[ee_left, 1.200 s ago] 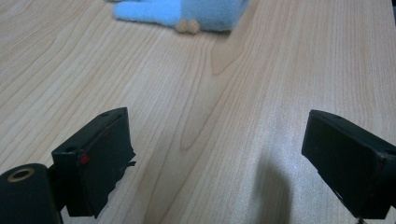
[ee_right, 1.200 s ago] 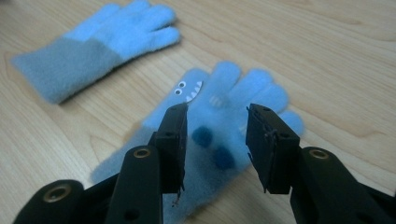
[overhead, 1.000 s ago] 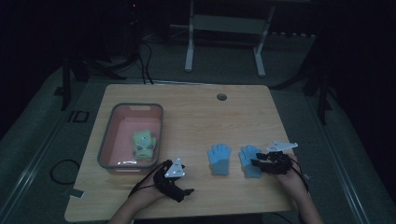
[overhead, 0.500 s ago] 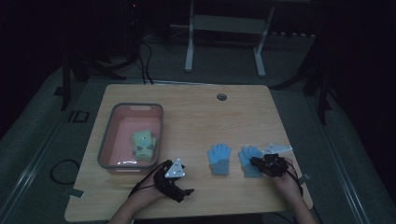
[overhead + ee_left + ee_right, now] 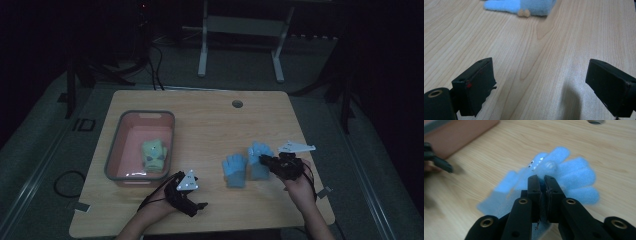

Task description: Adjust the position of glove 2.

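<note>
One blue glove [image 5: 564,172] pinched between right tongs [image 5: 543,180], lifted off table [image 5: 499,152]

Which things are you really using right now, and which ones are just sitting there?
In use:
- right gripper, shut on the right blue glove
- left blue glove, beside it on the table
- pink bin, with a pale green glove inside

Just sitting there:
- left gripper, open over bare wood
- round hole in the table
- white stand on the floor behind
</note>
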Demonstrator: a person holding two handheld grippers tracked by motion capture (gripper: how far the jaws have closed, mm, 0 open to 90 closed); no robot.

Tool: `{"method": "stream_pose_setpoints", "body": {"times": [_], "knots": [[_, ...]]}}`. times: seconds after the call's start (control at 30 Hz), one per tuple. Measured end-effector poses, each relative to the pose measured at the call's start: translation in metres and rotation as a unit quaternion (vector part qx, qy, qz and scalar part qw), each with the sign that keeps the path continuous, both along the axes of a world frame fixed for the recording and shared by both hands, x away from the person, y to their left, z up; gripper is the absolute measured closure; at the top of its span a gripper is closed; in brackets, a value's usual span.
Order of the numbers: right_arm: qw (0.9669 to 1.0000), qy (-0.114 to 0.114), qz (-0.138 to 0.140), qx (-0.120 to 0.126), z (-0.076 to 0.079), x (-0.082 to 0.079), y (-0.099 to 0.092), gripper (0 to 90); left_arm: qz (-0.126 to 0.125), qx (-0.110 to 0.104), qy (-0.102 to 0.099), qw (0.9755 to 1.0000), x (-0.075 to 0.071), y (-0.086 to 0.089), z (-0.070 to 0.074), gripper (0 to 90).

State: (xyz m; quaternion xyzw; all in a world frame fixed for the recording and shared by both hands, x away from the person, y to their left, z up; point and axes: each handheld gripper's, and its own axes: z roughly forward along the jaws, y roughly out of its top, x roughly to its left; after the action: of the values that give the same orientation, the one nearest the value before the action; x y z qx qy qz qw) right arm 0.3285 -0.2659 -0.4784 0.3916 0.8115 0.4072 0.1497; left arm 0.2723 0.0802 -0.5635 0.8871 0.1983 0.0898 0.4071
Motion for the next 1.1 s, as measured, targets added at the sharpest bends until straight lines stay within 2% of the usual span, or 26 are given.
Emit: {"method": "stream_pose_setpoints", "body": {"times": [0.17, 0.37, 0.53, 0.67, 0.87, 1.1], "knots": [[0.9995, 0.007, 0.023, 0.02, 0.002, 0.0, 0.022, 84.1, -0.001, 0.0, 0.001, 1.0, 0.0, 0.0, 0.0, 8.8], [0.9983, 0.02, 0.05, 0.024, -0.004, -0.001, 0.049, 84.2, 0.0, 0.001, 0.0, 1.0, 0.0, 0.0, 0.0, 8.9], [0.9975, 0.027, 0.062, 0.021, -0.01, 0.0, 0.06, 84.1, 0.0, 0.0, -0.001, 1.0, 0.0, 0.0, 0.0, 8.9], [0.9973, 0.037, 0.064, -0.003, -0.024, 0.003, 0.065, 84.0, -0.001, 0.0, 0.0, 1.0, 0.0, 0.0, 0.0, 8.9], [0.9964, 0.058, 0.061, -0.009, -0.039, 0.01, 0.064, 83.8, 0.0, 0.0, 0.0, 1.0, 0.0, 0.0, 0.0, 8.8], [0.9952, 0.07, 0.058, -0.036, -0.057, 0.016, 0.066, 81.7, -0.002, 0.003, -0.004, 1.0, -0.001, 0.0, -0.001, 8.9]]}}
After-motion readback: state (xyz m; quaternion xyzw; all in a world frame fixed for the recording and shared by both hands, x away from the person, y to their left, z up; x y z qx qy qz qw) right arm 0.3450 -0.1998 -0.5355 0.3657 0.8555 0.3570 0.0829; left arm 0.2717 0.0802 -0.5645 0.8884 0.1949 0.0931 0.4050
